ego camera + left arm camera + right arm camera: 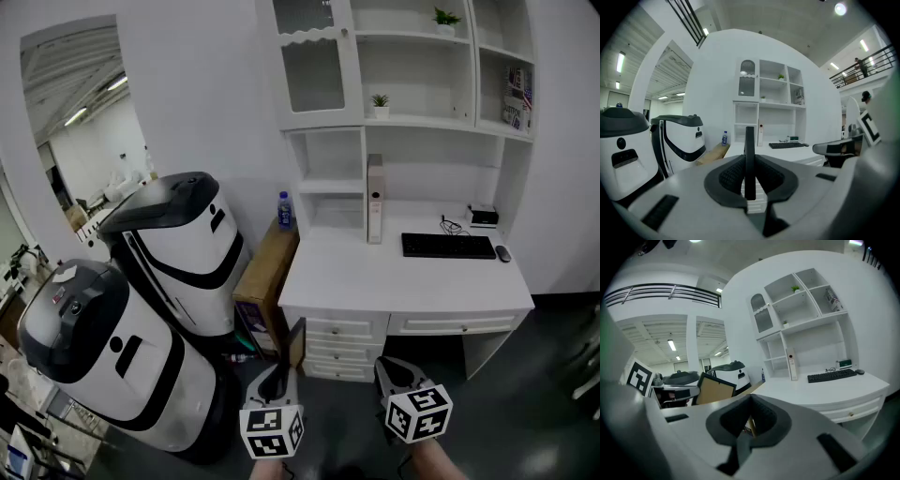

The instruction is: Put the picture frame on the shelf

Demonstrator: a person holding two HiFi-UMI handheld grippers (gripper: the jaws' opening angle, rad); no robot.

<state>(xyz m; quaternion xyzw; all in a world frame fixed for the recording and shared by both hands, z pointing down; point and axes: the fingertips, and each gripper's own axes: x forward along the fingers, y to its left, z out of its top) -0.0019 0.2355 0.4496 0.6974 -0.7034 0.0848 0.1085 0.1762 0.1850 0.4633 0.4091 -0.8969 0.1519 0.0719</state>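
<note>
left gripper (750,190) clamped on picture frame (749,157), upright, edge-on between its jaws | right gripper (749,423) beside it, jaws together, empty | step: carrying | shelf (427,122) well ahead and above, past desk (403,281) | next: approach, raise, set frame upright

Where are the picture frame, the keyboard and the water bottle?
Picture frame (715,391): right gripper view, its brown back.
Keyboard (448,246): head view, middle of its keys.
Water bottle (284,214): head view, its body.
</note>
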